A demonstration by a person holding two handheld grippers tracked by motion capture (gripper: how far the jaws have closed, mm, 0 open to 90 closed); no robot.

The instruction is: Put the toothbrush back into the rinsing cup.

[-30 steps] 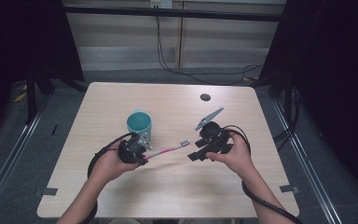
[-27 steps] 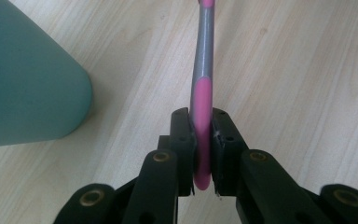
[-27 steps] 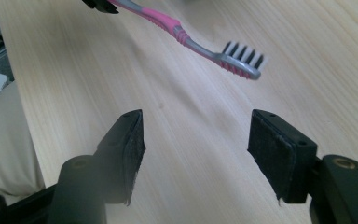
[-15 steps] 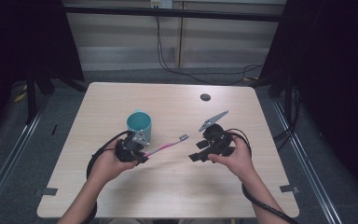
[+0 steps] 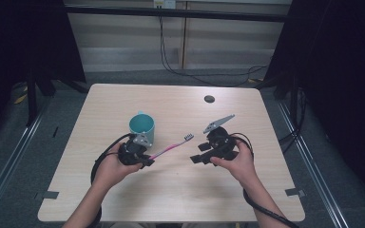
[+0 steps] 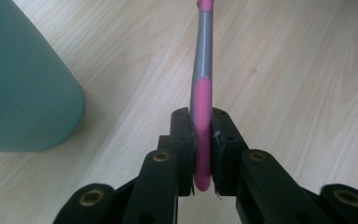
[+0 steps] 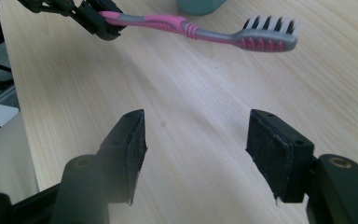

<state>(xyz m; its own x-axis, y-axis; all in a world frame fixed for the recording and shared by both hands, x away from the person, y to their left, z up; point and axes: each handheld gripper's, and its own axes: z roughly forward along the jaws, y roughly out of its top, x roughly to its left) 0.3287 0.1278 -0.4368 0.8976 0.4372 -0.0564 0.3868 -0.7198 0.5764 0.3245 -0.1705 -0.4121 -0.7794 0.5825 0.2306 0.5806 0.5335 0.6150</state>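
High view: left gripper (image 5: pixel 145 160) clamps pink plastic toothbrush (image 5: pixel 171 146), lifted beside teal cup (image 5: pixel 141 126).
Change: right gripper (image 5: pixel 197 158), jaws apart and empty, has backed off.
Meaning: handover looks done.

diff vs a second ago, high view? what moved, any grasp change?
The right gripper has drawn back from the toothbrush: a second ago it was right at the brush head, now there is a clear gap and its jaws stand open and empty. The left gripper remains shut on the handle end, brush held off the table. The teal cup has not moved.
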